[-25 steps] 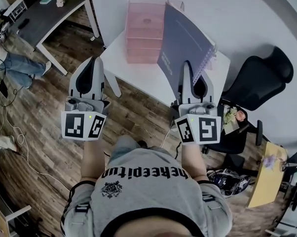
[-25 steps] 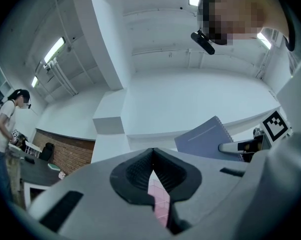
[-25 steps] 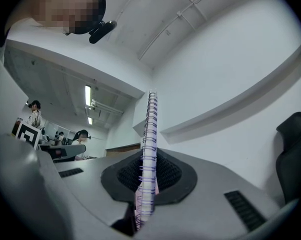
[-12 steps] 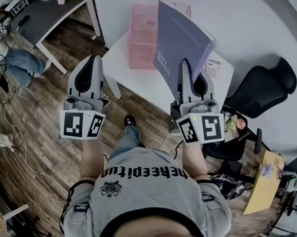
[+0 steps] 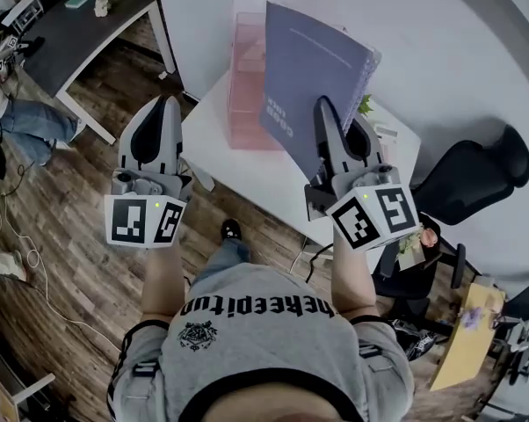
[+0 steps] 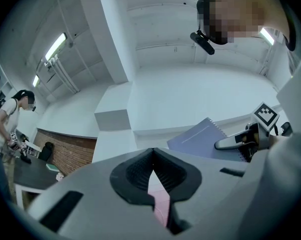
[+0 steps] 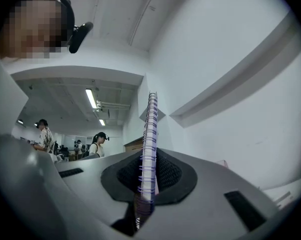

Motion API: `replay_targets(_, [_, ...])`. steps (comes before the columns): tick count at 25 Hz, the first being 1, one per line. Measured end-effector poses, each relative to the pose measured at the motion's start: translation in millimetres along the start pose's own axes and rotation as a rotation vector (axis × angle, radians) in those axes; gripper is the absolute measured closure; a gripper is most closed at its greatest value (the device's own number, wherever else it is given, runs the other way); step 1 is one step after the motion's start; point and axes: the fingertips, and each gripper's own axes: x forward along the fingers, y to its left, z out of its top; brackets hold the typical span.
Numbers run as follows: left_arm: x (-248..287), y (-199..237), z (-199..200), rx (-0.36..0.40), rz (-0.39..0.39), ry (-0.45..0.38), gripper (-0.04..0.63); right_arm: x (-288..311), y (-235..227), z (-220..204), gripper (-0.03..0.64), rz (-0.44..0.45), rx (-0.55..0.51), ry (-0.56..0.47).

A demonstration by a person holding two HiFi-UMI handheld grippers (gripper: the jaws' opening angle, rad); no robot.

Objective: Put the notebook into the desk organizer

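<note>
One white table (image 5: 243, 167) on wood floor (image 5: 76, 214); right gripper (image 7: 148, 176) clamps notebook (image 5: 313, 69), left gripper (image 6: 152, 168) closed.

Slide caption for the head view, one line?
Right gripper holds a purple spiral-bound notebook near the pink translucent desk organizer on the white table.

Head view: from above, facing steeply down past own torso. Left tongs (image 5: 166, 105), right tongs (image 5: 328, 117), white worktop (image 5: 247, 170) and floor all in frame, none close to lens.
Left gripper view: riding on left tongs, hard against the jaws, tilted up toward wall and ceiling.
Right gripper view: likewise close, facing up along notebook (image 7: 149, 129) spine.
Shared: notebook in all three; right tongs and pink desk organizer (image 5: 247, 86) in head and left gripper views.
</note>
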Motion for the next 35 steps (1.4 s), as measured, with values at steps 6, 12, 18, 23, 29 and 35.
replay_targets(6, [34.8, 14.1, -12.3, -0.005, -0.020, 0.010, 0.592, 38.1, -16.7, -8.0, 0.584, 0.059, 0.133, 0.081])
replay_targets(12, [59.8, 18.6, -21.9, -0.009, -0.039, 0.004, 0.592, 61.9, -37.3, -23.2, 0.584, 0.090, 0.209, 0.164])
replay_targets(18, [78.0, 43.2, -29.4, -0.027, -0.067, 0.007, 0.592, 98.2, -45.2, -42.3, 0.584, 0.075, 0.217, 0.251])
replay_targets(23, [85.4, 50.3, -35.0, -0.034, -0.079, 0.004, 0.592, 114.7, -59.8, -59.2, 0.584, 0.040, 0.207, 0.304])
replay_targets(29, [88.9, 61.1, -50.1, -0.070, -0.079, 0.016, 0.592, 135.6, -85.8, -83.8, 0.584, -0.041, 0.138, 0.391])
replay_targets(35, [88.6, 61.6, -60.4, -0.085, -0.077, 0.035, 0.592, 153.2, -106.5, -106.8, 0.583, -0.087, 0.074, 0.475])
